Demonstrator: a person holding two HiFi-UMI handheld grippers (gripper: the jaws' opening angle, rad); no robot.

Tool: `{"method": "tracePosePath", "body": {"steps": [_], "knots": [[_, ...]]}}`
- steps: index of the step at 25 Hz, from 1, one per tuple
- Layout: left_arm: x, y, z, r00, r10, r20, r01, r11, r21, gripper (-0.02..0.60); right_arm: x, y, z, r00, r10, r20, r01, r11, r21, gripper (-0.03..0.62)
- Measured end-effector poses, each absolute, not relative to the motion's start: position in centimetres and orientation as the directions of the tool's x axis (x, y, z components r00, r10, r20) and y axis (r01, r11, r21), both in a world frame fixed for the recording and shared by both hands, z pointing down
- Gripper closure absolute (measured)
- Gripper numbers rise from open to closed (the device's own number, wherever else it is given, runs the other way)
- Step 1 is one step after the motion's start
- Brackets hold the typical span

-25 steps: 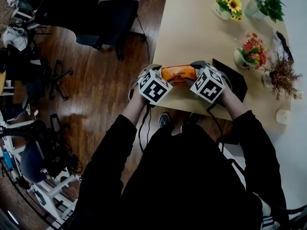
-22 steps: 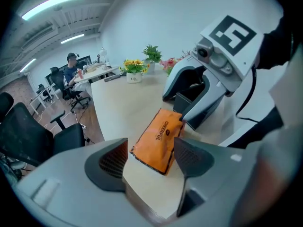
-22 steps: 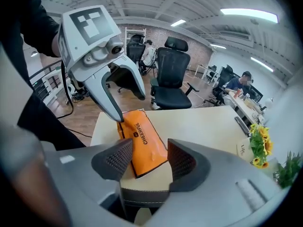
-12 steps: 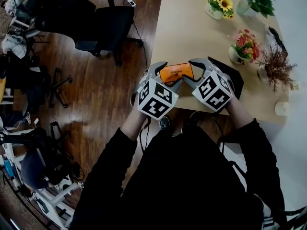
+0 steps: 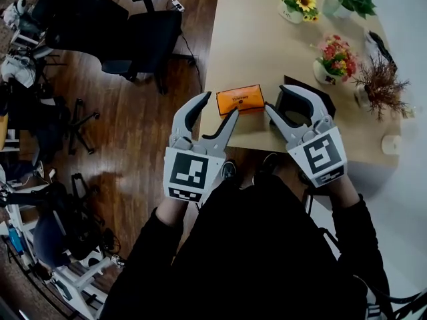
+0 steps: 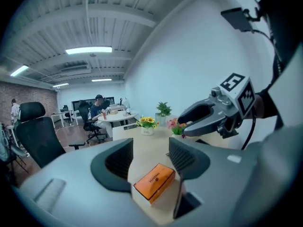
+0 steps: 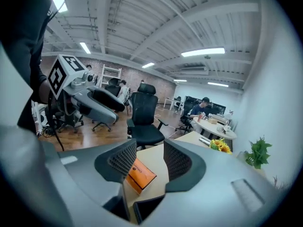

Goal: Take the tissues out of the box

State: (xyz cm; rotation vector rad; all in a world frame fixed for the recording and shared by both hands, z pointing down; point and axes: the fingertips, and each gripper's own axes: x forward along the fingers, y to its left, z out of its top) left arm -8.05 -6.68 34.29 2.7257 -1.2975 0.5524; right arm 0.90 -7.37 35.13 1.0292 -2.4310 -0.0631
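pulled back from the orange tissue box (image 5: 241, 99), your left gripper (image 5: 219, 107) and right gripper (image 5: 277, 100) hang empty, jaws half open and closing; it lies mid-frame at the table (image 5: 267, 39) edge between them, long axis left-right, left tip nearer.

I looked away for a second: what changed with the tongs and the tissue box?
Both the left tongs and right tongs pulled back from the orange tissue box toward the person; both are empty and closing. The box still lies on the table near its edge.
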Motion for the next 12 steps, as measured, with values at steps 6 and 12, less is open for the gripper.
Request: {"method": "tracePosePath", "body": {"steps": [6,12], "knots": [[-10.2,-4.2,32.0,0.535,-0.812,0.235,-0.831,-0.555,-0.028,0.413,3.6,-5.3,30.9,-0.582,-0.769,0.264,-0.763,0.629,0.150,0.467],[-12.0,-3.1,31.2,0.480,-0.856,0.193,-0.873,-0.488,0.006,0.519,6.0,-4.3,31.4,-0.537,-0.809,0.240,-0.812,0.573,0.113,0.583]]}}
